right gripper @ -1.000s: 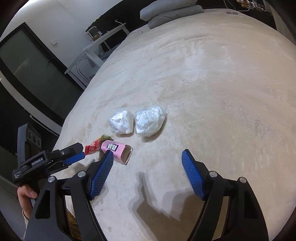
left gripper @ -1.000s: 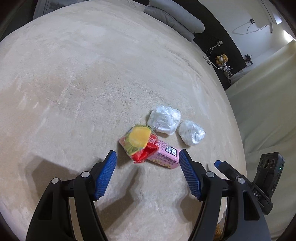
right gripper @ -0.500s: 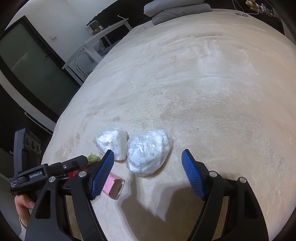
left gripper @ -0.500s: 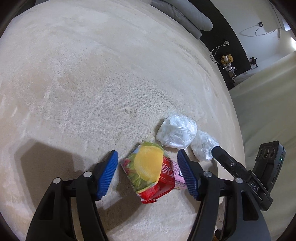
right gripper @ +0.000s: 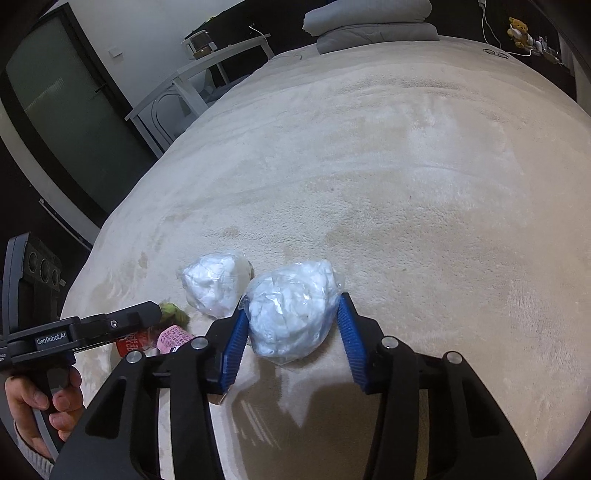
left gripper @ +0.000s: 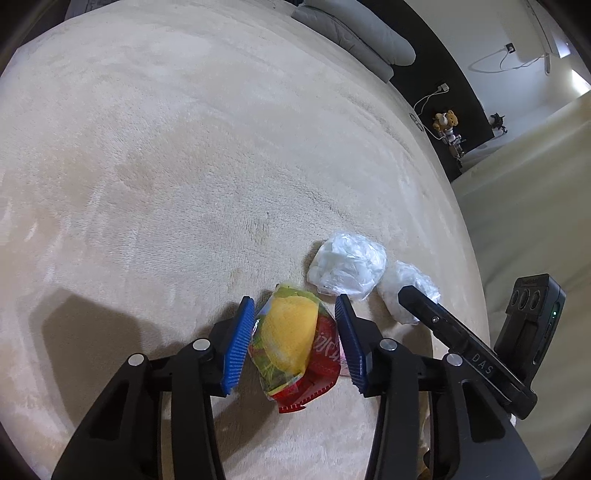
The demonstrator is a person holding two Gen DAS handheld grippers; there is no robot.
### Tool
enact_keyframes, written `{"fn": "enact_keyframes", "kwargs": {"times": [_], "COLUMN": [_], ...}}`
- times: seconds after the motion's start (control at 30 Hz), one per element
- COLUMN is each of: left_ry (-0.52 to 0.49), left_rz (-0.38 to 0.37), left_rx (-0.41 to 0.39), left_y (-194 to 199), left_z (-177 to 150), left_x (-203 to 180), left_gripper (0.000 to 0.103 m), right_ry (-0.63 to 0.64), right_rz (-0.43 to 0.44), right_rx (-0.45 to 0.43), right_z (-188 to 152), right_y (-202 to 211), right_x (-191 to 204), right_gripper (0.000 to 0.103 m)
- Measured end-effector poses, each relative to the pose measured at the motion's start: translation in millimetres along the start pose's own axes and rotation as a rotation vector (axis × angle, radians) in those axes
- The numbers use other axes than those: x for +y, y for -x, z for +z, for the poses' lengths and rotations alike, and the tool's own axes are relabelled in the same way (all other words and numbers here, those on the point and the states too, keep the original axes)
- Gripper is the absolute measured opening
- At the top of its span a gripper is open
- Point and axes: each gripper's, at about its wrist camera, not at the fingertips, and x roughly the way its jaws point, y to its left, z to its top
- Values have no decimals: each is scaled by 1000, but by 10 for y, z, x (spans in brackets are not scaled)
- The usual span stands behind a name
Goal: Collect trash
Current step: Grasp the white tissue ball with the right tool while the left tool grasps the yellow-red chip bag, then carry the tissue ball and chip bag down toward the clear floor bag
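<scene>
The left gripper (left gripper: 295,339) is clamped on a crumpled snack wrapper (left gripper: 291,332); both blue pads press its sides. The wrapper is yellow in the middle, green at the edges and red at the bottom, with a torn zigzag end. A pink carton (right gripper: 173,338) lies just beside it, mostly hidden.

The right gripper (right gripper: 291,332) is closing its jaws around a white plastic bag ball (right gripper: 291,314), and the pads already touch both of its sides. This ball is wrinkled, shiny and half transparent. At 10 o'clock from it, touching it, lies a smaller white bag ball (right gripper: 216,288).

All the trash rests on a beige plush blanket (right gripper: 406,184). At 12 o'clock, far away, grey pillows (right gripper: 369,22) lie at its edge.
</scene>
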Motion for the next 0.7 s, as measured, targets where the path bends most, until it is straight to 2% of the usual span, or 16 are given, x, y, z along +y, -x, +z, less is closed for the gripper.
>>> {"fn": "enact_keyframes", "kwargs": {"times": [0.13,0.2,0.4,0.53,0.63,0.7], "left_ry": [-3,-9,-27,-50,-82,-80], "left_rz": [-6,-9,1,20,59,68], "left_rx": [-8,-19,-36,-25,-1,25], "left_y": [52,97,202,197,143,73], "left_z": [-26,-57,-121,-178,-228,-268], "left_x": [-15,-27,-69,-106,-148,-129], "left_gripper": [40,26,22,29,44,44], "right_ry": [4,4,17,14,9,7], "right_rz": [1,4,7,5,7,6], "right_rx": [-18,-26,-39,-30,-29,-30], "right_z": [-32,-56,-164,-229,-275,-293], "right_y": [110,176,350,387,427,451], "right_x": [42,60,122,108,90,80], "right_gripper": [47,47,47,47,47,47]}}
